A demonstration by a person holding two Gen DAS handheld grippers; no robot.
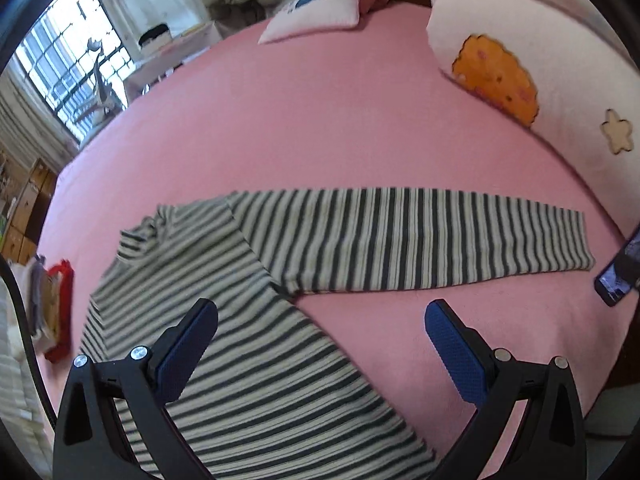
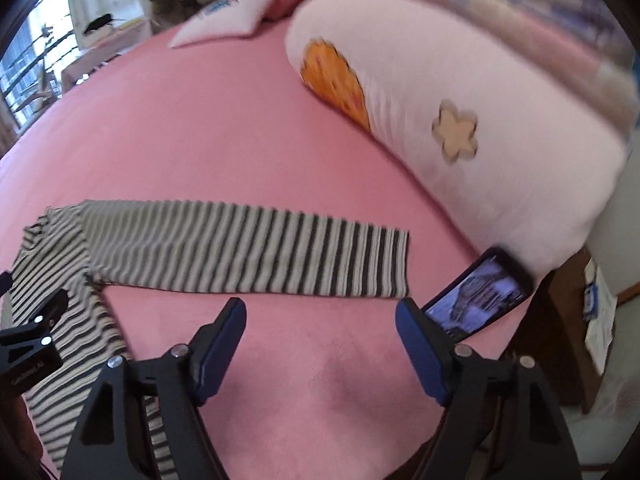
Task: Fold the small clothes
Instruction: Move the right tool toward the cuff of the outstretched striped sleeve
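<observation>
Both hand-held grippers, left point(image 1: 322, 320) and right point(image 2: 320, 316), released | sleeve point(image 2: 248, 248) likely bunched if pinched off-edge | phone point(image 2: 476, 300) possibly knocked

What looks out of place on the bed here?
A phone, screen lit, lies on the pink sheet beside the striped top's outstretched sleeve cuff, close enough to get in the way when folding. Otherwise nothing odd.

Both my grippers, left gripper point(image 1: 320, 320) and right gripper point(image 2: 320, 312), look the same: matte black plastic frames with triangular cutouts, silver round screws at the pivots, textured dark blue pads point(image 1: 188, 352) on each finger.
</observation>
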